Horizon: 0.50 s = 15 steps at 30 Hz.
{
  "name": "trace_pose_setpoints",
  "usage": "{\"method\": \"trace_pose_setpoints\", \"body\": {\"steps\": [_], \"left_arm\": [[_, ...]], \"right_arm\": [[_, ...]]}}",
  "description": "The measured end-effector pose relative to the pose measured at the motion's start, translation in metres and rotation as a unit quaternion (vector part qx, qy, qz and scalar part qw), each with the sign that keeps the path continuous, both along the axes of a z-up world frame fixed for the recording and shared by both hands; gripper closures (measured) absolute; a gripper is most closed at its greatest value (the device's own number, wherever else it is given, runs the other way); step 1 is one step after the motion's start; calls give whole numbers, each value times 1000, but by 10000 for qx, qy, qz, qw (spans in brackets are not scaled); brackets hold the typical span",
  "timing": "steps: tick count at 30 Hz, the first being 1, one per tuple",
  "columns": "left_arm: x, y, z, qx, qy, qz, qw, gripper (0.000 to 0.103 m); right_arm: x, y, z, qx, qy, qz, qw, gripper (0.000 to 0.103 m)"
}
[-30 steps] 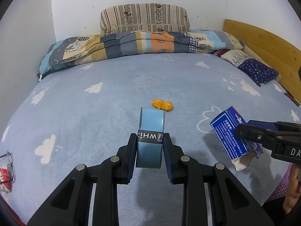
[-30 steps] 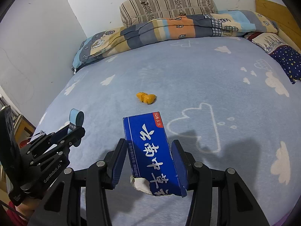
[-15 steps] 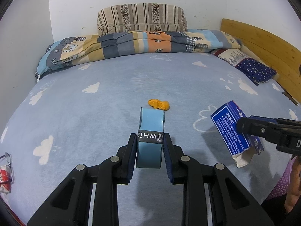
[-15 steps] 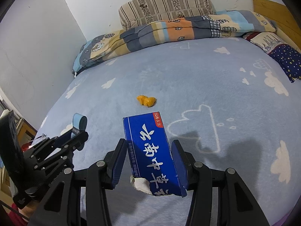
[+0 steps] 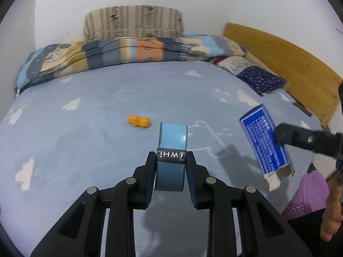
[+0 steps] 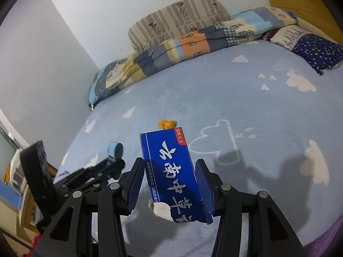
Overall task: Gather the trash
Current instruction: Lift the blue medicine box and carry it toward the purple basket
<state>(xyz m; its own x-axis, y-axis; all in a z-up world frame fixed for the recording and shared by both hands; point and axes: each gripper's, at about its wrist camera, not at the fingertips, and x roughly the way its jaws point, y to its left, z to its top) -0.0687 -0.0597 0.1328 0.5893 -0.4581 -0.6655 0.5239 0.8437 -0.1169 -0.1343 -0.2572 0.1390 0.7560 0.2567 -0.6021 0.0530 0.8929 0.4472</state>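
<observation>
My left gripper [image 5: 170, 162] is shut on a light-blue tape roll [image 5: 172, 141] with a black band, held upright above the bed. The same roll [image 6: 114, 148] shows at the left in the right wrist view. My right gripper [image 6: 169, 173] is shut on a dark blue carton [image 6: 171, 169] with white lettering and a torn near end. In the left wrist view that carton [image 5: 263, 141] hangs at the right. A crumpled orange wrapper [image 5: 139, 121] lies on the blue cloud-print bedsheet [image 5: 96, 132] ahead of both grippers; its top [image 6: 166, 123] peeks over the carton.
A folded patchwork quilt [image 5: 133, 53] and a striped pillow [image 5: 133, 24] lie at the far end by the wall. A star-print pillow [image 5: 260, 82] sits against the wooden bed rail [image 5: 285, 64]. A purple sleeve [image 5: 306, 194] shows at lower right.
Both grippers have risen and turned with their loads still held. The wrapper now sits left of the tape roll in the left wrist view and behind the carton in the right.
</observation>
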Motion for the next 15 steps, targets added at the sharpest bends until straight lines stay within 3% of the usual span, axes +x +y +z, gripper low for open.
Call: {"method": "trace_pose_setpoints", "body": {"steps": [4, 15], "left_arm": [[-18, -23, 2, -116, 165, -294, 9994, 77], [-96, -107, 25, -60, -104, -1291, 9916, 77]], "right_arm": [[-30, -18, 14, 17, -123, -242, 9996, 51], [-138, -82, 32, -78, -215, -1127, 9934, 50]]}}
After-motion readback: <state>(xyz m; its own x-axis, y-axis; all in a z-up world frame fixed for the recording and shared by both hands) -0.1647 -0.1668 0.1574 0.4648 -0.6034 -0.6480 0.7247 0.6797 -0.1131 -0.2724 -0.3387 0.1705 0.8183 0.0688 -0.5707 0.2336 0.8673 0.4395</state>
